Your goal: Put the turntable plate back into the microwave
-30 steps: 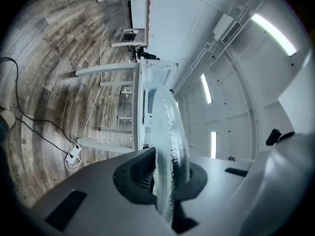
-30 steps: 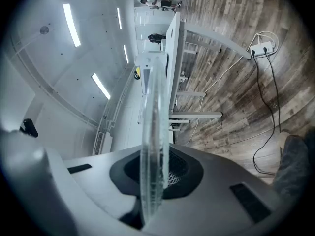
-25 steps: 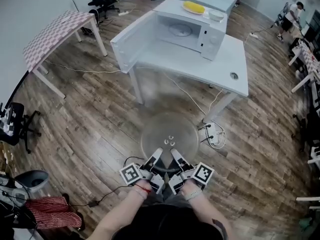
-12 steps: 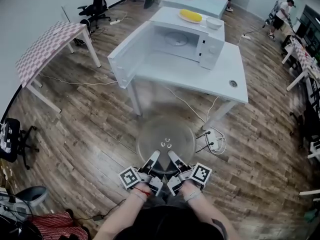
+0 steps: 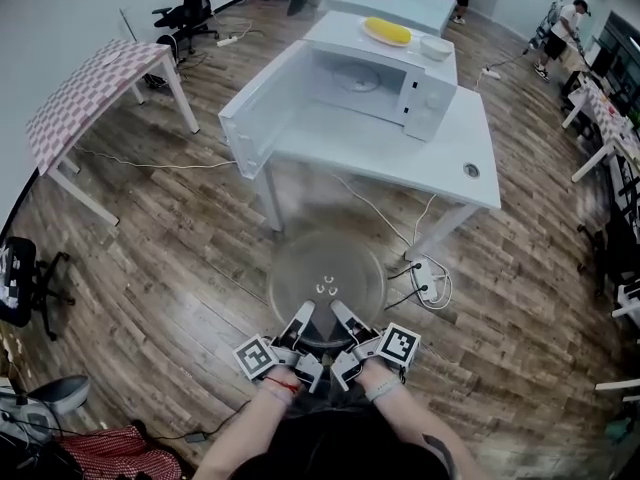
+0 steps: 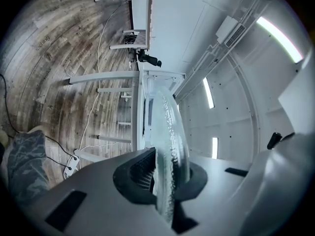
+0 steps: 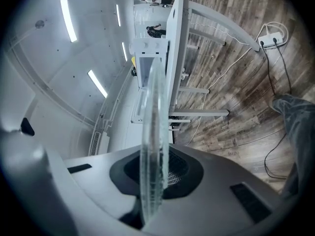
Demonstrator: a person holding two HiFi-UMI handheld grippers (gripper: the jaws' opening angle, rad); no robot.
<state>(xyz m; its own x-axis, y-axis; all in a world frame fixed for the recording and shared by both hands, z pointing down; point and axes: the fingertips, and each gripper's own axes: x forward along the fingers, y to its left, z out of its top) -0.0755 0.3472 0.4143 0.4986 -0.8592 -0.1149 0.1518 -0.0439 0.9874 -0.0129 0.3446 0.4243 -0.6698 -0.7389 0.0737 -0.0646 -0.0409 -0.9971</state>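
A clear round glass turntable plate (image 5: pixel 326 280) hangs level above the wood floor in the head view, held by its near rim. My left gripper (image 5: pixel 300 320) and right gripper (image 5: pixel 340 318) are both shut on that rim, side by side. In the left gripper view the plate (image 6: pixel 170 146) stands edge-on between the jaws. The right gripper view shows the same plate (image 7: pixel 151 146) edge-on. Ahead, the white microwave (image 5: pixel 380 73) sits on a white table (image 5: pixel 400 158) with its door (image 5: pixel 258 108) swung open to the left and its cavity bare.
A yellow object (image 5: pixel 388 32) and a white bowl (image 5: pixel 435 46) rest on the microwave's top. A power strip with cables (image 5: pixel 432 286) lies on the floor under the table's near corner. A checkered table (image 5: pixel 90 88) stands left, office chairs (image 5: pixel 185 13) behind it, and a person (image 5: pixel 565 23) far right.
The view has crept forward and the microwave table sits slightly nearer and lower in frame. Both grippers keep their hold on the plate, which stays level in front of me.
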